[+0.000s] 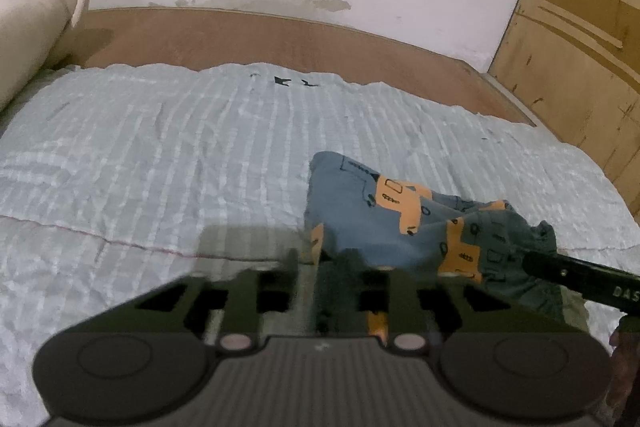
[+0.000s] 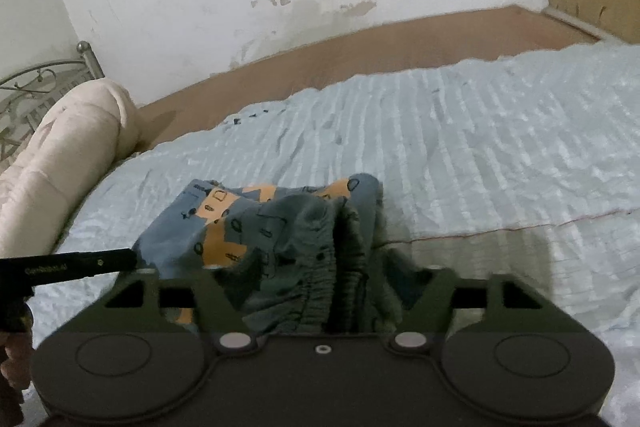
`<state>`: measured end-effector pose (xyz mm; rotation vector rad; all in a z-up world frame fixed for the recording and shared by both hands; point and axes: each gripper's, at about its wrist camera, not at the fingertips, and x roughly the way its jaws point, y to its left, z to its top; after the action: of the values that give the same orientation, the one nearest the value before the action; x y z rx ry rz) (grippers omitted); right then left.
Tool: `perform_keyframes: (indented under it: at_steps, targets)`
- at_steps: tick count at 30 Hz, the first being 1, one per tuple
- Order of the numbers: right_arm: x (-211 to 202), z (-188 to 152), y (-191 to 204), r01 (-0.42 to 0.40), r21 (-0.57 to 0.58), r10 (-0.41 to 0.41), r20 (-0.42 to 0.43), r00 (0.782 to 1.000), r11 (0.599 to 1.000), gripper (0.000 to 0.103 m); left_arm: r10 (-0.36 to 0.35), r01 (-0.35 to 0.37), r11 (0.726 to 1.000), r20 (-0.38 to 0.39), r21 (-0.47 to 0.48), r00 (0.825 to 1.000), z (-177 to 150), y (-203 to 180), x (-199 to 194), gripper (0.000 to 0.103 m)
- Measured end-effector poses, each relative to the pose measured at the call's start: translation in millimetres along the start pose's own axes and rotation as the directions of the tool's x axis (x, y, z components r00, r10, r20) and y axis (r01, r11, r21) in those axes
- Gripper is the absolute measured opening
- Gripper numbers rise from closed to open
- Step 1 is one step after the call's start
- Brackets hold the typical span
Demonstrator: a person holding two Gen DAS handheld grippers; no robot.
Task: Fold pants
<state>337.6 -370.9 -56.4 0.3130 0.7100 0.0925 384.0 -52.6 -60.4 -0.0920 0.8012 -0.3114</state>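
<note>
Printed pants (image 1: 384,215) bunched on striped bedsheet (image 1: 160,155), near edge. Left gripper (image 1: 320,263) clenched on pants hem; fingertips blurred. Right gripper (image 2: 340,267) grasping elastic waistband, fingertips buried under fabric. Rolled cream quilt (image 2: 68,155) cut off at frame edge.

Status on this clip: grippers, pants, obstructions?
Left gripper shut on pants. Right gripper shut on waistband. Pants bunched, unfolded. Nothing blocking on bedsheet.

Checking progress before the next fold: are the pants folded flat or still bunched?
Bunched. The blue-grey cotton pants with orange truck print sit crumpled in a heap, elastic waistband gathered, on the pale blue quilted bedspread.
</note>
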Motion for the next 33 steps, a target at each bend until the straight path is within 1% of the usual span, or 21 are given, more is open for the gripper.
perform_keyframes:
  at_steps: [1,2,3,4,5,6,7,9,12,16,19,23,27,30,33]
  targets:
    - [-2.4,-0.5,1.2,0.005,-0.004,-0.005,0.008,1.000,1.000,0.079,0.010,-0.010,1.000,0.005,-0.002,1.000,-0.7,0.0,-3.1,0.058]
    - [-6.3,-1.2,2.4,0.012,-0.008,-0.012,0.020,1.000,1.000,0.083,0.023,-0.023,1.000,0.013,-0.003,1.000,-1.5,-0.4,-7.4,0.067]
    - [-10.1,-2.0,3.9,0.018,-0.012,-0.018,0.031,0.999,1.000,0.087,0.034,-0.034,0.999,0.020,-0.003,0.999,-2.0,-1.0,-11.7,0.073]
    - [-15.4,-2.9,5.3,0.025,-0.016,-0.024,0.044,0.999,1.000,0.089,0.043,-0.043,0.999,0.029,-0.001,0.999,-2.8,-2.0,-17.0,0.077]
    - [-21.9,-4.6,7.5,0.033,-0.022,-0.031,0.059,0.998,0.999,0.093,0.052,-0.053,0.999,0.038,0.001,0.998,-4.2,-3.1,-23.0,0.087]
    - [-28.3,-6.0,9.9,0.039,-0.030,-0.037,0.075,0.997,0.999,0.097,0.066,-0.066,0.998,0.053,0.004,0.996,-5.9,-4.8,-30.1,0.093]
    - [-35.8,-8.0,12.9,0.043,-0.038,-0.039,0.092,0.995,0.998,0.098,0.081,-0.081,0.997,0.072,0.008,0.994,-7.6,-7.2,-38.2,0.095]
    - [-52.9,-13.2,19.6,0.047,-0.053,-0.039,0.127,0.991,0.998,0.102,0.103,-0.106,0.994,0.115,0.020,0.988,-12.9,-12.3,-55.7,0.101]
    - [-79.8,-23.4,29.1,0.047,-0.040,-0.040,0.172,0.984,0.998,0.102,0.107,-0.112,0.993,0.166,0.022,0.980,-23.3,-16.1,-84.0,0.103]
    - [-116.4,-39.8,43.6,0.029,-0.015,-0.025,0.212,0.977,0.999,0.102,0.108,-0.111,0.994,0.205,0.003,0.973,-44.6,-18.1,-121.4,0.103]
    - [-141.1,-53.3,53.5,0.005,-0.032,0.003,0.219,0.976,0.999,0.102,0.115,-0.119,0.993,0.232,0.002,0.966,-63.7,-19.5,-148.6,0.103]
    - [-171.7,-75.7,61.6,-0.033,-0.036,0.040,0.214,0.976,0.999,0.102,0.118,-0.124,0.992,0.246,0.011,0.962,-91.8,-22.1,-178.1,0.103]
    - [-198.6,-99.1,66.8,-0.016,-0.057,0.029,0.227,0.974,0.998,0.102,0.132,-0.146,0.989,0.263,0.035,0.956,-119.2,-25.0,-200.1,0.103]
    - [-212.6,-116.7,69.4,0.006,-0.069,0.010,0.236,0.972,0.998,0.102,0.160,-0.179,0.983,0.281,0.045,0.946,-136.7,-28.6,-211.6,0.103]
    - [-222.5,-133.5,70.9,0.039,-0.082,-0.018,0.244,0.970,0.996,0.102,0.167,-0.196,0.978,0.304,0.067,0.938,-151.3,-33.0,-219.7,0.103]
